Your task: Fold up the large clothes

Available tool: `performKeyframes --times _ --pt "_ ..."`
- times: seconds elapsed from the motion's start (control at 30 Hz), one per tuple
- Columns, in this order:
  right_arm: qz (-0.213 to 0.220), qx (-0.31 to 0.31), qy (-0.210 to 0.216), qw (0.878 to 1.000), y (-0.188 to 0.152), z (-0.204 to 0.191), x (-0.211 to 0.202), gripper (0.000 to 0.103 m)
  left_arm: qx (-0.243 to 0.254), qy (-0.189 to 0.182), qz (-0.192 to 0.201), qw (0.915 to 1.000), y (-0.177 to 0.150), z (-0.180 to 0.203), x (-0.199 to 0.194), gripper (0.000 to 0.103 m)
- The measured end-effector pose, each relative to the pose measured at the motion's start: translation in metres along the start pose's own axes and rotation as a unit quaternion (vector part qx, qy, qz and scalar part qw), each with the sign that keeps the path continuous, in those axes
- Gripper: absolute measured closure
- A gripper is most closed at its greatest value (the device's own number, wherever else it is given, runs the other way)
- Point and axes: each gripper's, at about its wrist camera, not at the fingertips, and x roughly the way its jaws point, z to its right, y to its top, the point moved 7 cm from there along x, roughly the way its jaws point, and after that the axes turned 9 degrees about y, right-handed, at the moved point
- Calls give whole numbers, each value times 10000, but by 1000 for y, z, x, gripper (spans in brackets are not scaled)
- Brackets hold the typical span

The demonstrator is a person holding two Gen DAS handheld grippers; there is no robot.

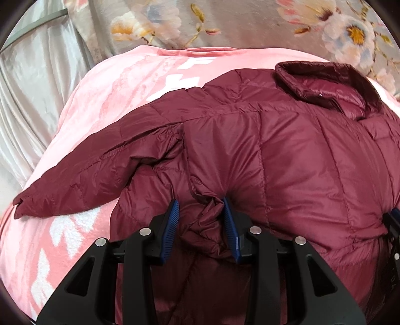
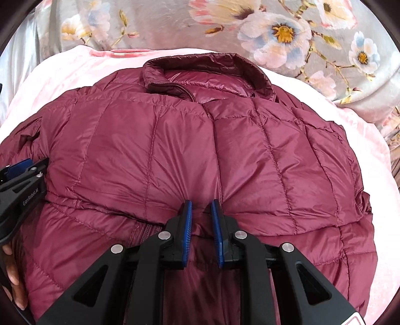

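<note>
A maroon quilted puffer jacket point(image 1: 287, 155) point(image 2: 175, 150) lies front up on a pink blanket point(image 1: 112, 95) point(image 2: 62, 75), its collar point(image 1: 325, 82) point(image 2: 207, 72) at the far end. One sleeve point(image 1: 75, 180) stretches out to the left. My left gripper point(image 1: 200, 202) is shut on a bunched wad of the jacket's near left edge. My right gripper point(image 2: 202, 202) pinches a fold of the near hem by the front zip. The lifted hem hangs below both grippers. The left gripper's body point(image 2: 22, 185) shows at the left edge of the right wrist view, with a hand point(image 2: 12, 275) beneath it.
A grey floral bed cover point(image 1: 225, 22) point(image 2: 175, 25) lies beyond the blanket. White satin fabric point(image 1: 32, 87) drapes at the far left. The pink blanket has white patterns point(image 1: 65, 232) near the left front. Part of the right gripper point(image 1: 393, 225) shows at the right edge.
</note>
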Motion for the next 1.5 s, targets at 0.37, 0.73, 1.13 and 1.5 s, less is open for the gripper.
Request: performKeyframes --times 0.37,0.73,1.13,1.5 --pt "635 587 590 9945 -17 -2 -58 70 -2247 -322 10 9739 -34 -186 -28 7" --pt "485 313 480 9972 -52 -31 -65 49 -4571 -80 -1000 8837 -105 -414 62 9" --pt "699 525 240 9959 -53 -21 -72 46 -4073 -547 -925 9069 -57 -379 70 97" --pt "1400 420 338 9887 -69 -18 -126 43 -2256 -1446 884 9594 92 -213 -98 101"
